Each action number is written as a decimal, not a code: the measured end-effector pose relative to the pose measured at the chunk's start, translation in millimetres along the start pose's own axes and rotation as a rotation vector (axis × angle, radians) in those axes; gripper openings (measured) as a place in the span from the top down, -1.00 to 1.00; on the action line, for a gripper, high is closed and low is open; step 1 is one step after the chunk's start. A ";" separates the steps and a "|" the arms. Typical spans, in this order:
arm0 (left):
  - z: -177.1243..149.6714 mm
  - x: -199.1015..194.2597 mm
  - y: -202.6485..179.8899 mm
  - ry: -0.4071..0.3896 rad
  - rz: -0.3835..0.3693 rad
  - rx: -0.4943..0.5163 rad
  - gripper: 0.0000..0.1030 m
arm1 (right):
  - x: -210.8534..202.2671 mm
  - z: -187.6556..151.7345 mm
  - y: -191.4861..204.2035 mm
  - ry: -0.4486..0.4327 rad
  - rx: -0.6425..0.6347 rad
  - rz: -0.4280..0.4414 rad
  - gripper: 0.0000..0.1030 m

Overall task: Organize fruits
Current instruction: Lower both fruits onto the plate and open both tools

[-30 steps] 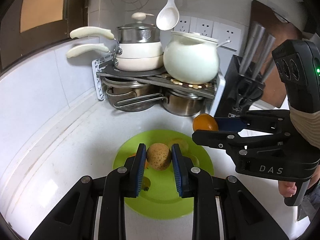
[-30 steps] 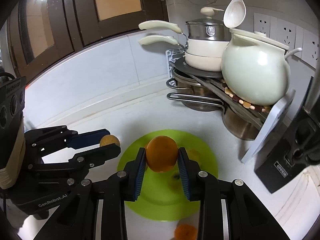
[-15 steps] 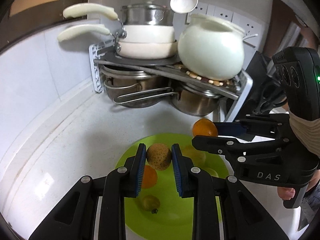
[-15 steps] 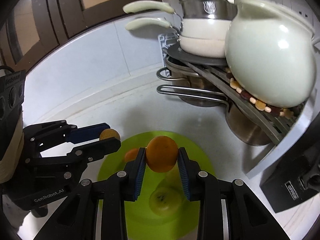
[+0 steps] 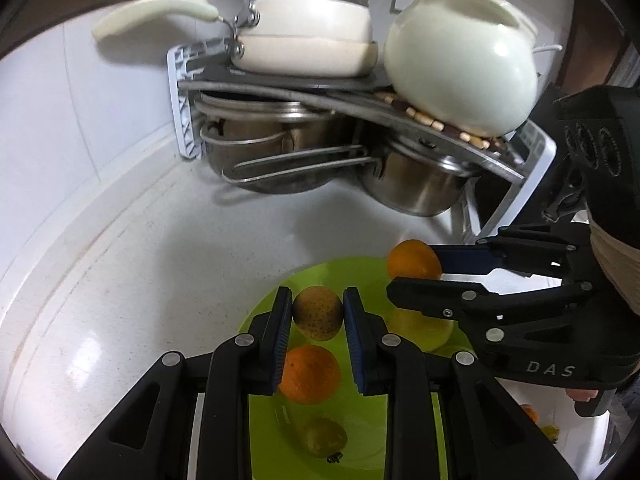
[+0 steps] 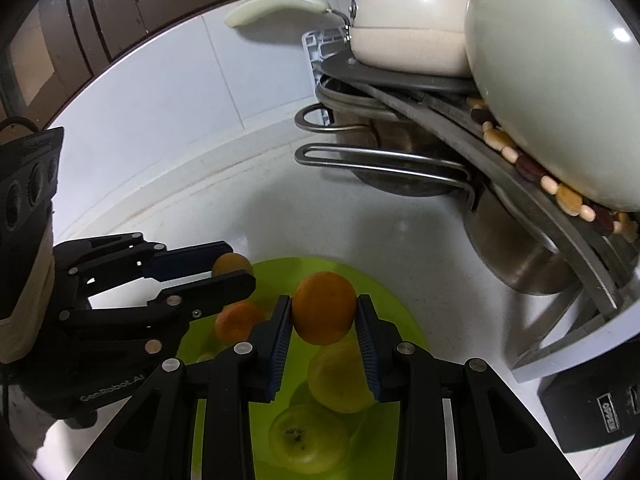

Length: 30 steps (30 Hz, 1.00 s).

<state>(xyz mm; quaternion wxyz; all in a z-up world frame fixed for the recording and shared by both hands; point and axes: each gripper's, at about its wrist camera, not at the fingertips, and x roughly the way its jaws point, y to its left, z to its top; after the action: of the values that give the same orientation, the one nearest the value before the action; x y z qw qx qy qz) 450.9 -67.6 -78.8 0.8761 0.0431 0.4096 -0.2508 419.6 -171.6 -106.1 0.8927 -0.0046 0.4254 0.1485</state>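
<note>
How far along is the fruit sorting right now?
Done: an orange and yellow-green fruits already lie on the green plate. In hand: the left claw holds a brownish speckled fruit, the right claw an orange fruit, both above the plate. Left: releasing both.

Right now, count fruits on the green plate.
3: an orange below the left hand-held gripper, a yellow fruit below the right hand-held gripper, a greenish fruit nearest the cameras. Others may be hidden.
</note>
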 end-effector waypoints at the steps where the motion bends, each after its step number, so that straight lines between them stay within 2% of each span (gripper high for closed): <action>1: -0.5 1.9 0.2 0.004 -0.002 -0.001 0.49 | 1.2 -0.1 -0.7 0.002 0.001 0.001 0.36; 9: -3.3 1.5 -0.9 -0.004 0.001 -0.007 0.44 | 2.2 -1.3 -4.3 0.022 0.038 0.045 0.36; 13: -4.9 -5.2 0.3 -0.013 0.024 -0.016 0.43 | -2.9 -0.9 -1.5 0.032 0.032 0.037 0.35; 18: -8.1 -21.3 -6.6 -0.038 0.059 -0.001 0.42 | -17.4 -3.0 4.7 0.006 0.010 0.015 0.35; 26: -11.3 -53.9 -17.1 -0.090 0.062 -0.001 0.40 | -49.1 -8.6 15.6 -0.044 0.004 0.019 0.35; 30: -15.2 -71.4 -23.2 -0.116 0.067 0.007 0.38 | -65.2 -11.9 21.3 -0.038 0.011 0.016 0.35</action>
<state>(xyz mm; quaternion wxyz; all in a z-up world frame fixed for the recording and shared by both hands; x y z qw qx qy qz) 390.9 -54.7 -33.0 0.9060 0.0452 0.3556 -0.2249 366.1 -169.8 -61.5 0.8994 0.0067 0.4093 0.1535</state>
